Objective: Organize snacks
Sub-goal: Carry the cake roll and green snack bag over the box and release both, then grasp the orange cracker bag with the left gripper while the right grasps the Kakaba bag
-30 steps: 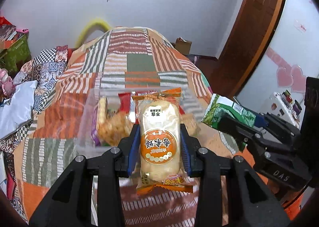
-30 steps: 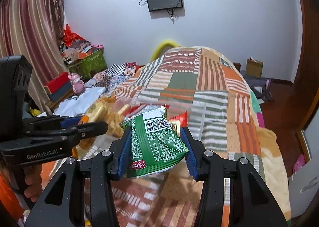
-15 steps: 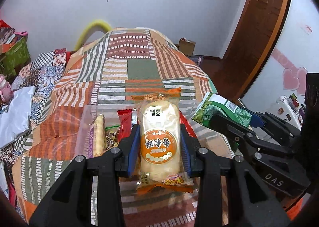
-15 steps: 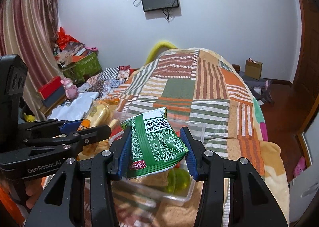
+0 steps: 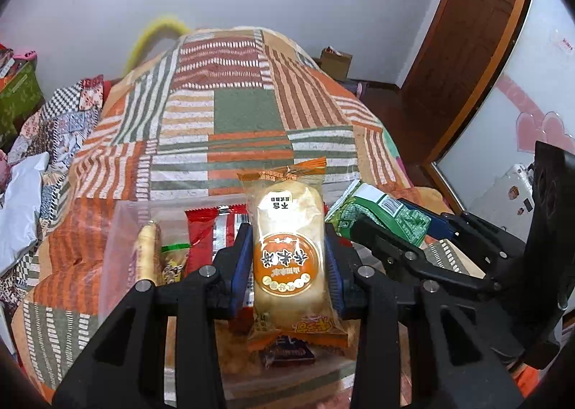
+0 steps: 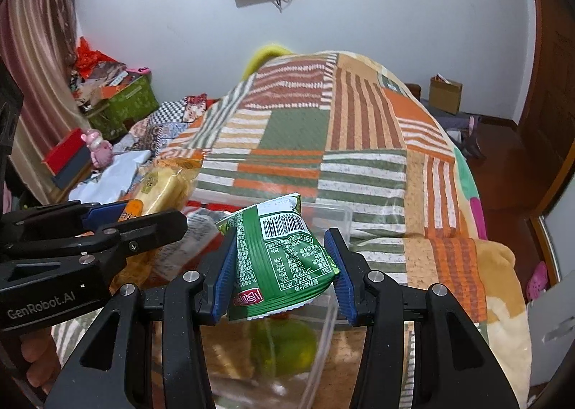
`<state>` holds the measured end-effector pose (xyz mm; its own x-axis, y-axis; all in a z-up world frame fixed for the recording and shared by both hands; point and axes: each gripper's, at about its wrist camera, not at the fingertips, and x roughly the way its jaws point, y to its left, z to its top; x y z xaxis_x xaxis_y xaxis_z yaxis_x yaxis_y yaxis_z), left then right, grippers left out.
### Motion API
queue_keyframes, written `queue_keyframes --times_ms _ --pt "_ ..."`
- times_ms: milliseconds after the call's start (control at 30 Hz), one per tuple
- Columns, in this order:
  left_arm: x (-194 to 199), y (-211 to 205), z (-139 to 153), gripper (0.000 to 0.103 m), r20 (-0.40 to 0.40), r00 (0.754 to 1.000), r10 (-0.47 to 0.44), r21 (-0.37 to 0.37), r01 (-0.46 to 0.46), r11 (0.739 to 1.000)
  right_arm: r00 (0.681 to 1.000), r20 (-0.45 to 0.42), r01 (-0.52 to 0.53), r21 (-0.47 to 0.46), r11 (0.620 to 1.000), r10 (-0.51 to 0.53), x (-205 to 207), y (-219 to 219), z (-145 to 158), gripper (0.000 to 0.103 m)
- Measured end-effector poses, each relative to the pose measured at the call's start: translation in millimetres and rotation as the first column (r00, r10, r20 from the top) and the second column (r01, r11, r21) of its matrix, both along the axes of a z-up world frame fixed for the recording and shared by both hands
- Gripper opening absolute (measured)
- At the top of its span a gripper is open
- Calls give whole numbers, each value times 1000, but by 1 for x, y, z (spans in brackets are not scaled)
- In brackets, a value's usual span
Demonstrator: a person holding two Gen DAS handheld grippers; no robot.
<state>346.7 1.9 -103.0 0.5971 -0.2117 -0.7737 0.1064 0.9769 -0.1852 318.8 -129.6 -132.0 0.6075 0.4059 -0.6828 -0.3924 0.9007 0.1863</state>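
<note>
Rice-cracker packet (image 5: 289, 258) pinched in left gripper (image 5: 289, 265) fingers, green barcoded pouch (image 6: 284, 258) clamped by right gripper (image 6: 284, 269) — "GenRobot.AI" on housing.

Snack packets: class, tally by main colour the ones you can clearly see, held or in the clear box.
Orange: 1, held by the left tool
Green: 1, held by the right tool
Red: 1, in the box
Total: 3

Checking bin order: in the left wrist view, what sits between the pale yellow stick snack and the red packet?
A small green-topped packet sits between the stick snack and red packet.
</note>
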Motion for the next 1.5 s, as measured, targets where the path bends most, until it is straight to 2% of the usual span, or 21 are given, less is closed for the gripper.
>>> queue_keyframes --times_ms 200,367,700,933,1200,1367,1500 --pt "8 1 -12 39 -49 999 7 -22 -8 1000 1000 -28 -2 -5 1000 2 4 0 -8 46" --pt "5 4 -10 58 -46 999 18 -9 -19 1000 999 -44 -6 1 1000 6 2 -4 -7 46" --pt "-22 5 11 59 7 1000 24 25 -24 999 1000 14 -26 -21 999 26 -21 -5 14 46" --pt "-64 15 35 67 70 996 51 54 -54 997 997 62 -43 -7 999 43 -50 -8 36 48" --pt "-111 31 55 68 101 991 84 55 -90 994 992 100 -77 5 997 76 -92 -4 54 52" --pt "-149 42 64 79 135 985 108 68 -118 991 990 106 -96 9 995 94 -117 0 55 55" --pt "-179 52 65 82 148 981 125 86 -139 987 989 87 -121 17 992 119 -134 5 49 56"
